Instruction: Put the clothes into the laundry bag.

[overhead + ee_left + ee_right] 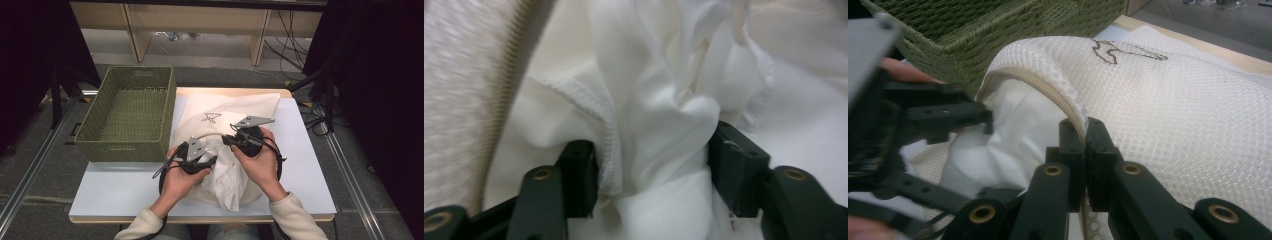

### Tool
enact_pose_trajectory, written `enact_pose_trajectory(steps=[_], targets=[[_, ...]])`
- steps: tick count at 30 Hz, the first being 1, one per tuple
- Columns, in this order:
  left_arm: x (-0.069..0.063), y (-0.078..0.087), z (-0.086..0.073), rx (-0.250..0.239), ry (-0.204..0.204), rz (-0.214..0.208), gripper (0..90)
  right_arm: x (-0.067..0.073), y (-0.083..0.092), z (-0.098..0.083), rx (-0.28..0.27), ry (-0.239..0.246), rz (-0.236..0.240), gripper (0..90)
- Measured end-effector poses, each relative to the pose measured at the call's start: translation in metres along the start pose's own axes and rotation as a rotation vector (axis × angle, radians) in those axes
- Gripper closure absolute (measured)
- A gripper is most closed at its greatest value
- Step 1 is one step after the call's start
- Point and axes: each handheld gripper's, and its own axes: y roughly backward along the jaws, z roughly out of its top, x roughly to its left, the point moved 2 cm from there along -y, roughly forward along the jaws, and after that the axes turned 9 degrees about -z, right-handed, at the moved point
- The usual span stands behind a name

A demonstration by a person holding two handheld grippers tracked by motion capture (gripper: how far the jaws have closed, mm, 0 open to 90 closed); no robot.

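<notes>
Between the two hands, near the front middle of the white bench [310,165], lies a cream waffle-mesh laundry bag [235,112] with a small dark embroidered mark, its body stretching away from the person toward the far edge and its open mouth facing the person. A soft white garment [227,180] bulges out of that mouth and spills toward the near edge, so bag and garment share one long axis, running near to far.

The right gripper [1084,131] has its fingers pressed together on the bag's zippered rim [1068,107], pinching it and holding the mouth lifted. The left gripper [651,165] sits just beside it, at the garment; its fingers [579,175] stand spread either side of a bunched fold of the white cloth, which fills the gap and touches both, though I judge the grip loose rather than clamped.

The garment lies straight ahead of the left fingers and is nearer to that hand, so stuffing it further would probably mean pushing along the bag's axis, away from the person, while the right keeps the rim up. A green woven rectangular basket [100,130] stands at the bag's left, touching or nearly so.
</notes>
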Motion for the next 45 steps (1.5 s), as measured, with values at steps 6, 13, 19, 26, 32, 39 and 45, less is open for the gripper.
enact_pose_trajectory(steps=[6,13,19,26,32,39,45], targets=[[-0.01,0.025,0.002,-0.032,0.003,-0.016,36.0,0.003,0.001,0.0,0.007,-0.014,0.0,88.3],[-0.022,0.041,0.003,-0.057,0.001,-0.021,36.6,0.002,0.002,0.0,0.002,-0.009,-0.007,88.1],[-0.03,0.04,0.002,-0.069,-0.012,-0.037,36.4,0.001,0.001,0.0,-0.001,0.006,-0.005,87.9],[-0.043,0.022,-0.003,-0.033,-0.043,-0.056,30.6,0.003,0.0,0.0,-0.005,0.004,-0.002,87.9],[-0.049,-0.002,-0.01,0.021,-0.059,-0.059,21.9,0.003,0.001,0.0,-0.001,0.006,-0.01,87.7],[-0.042,-0.019,-0.016,0.092,-0.083,-0.017,24.1,0.003,0.001,0.0,0.0,0.004,-0.008,87.7],[-0.038,-0.028,-0.019,0.129,-0.12,0.018,39.6,0.004,0.0,0.0,0.007,0.011,-0.005,87.6]])
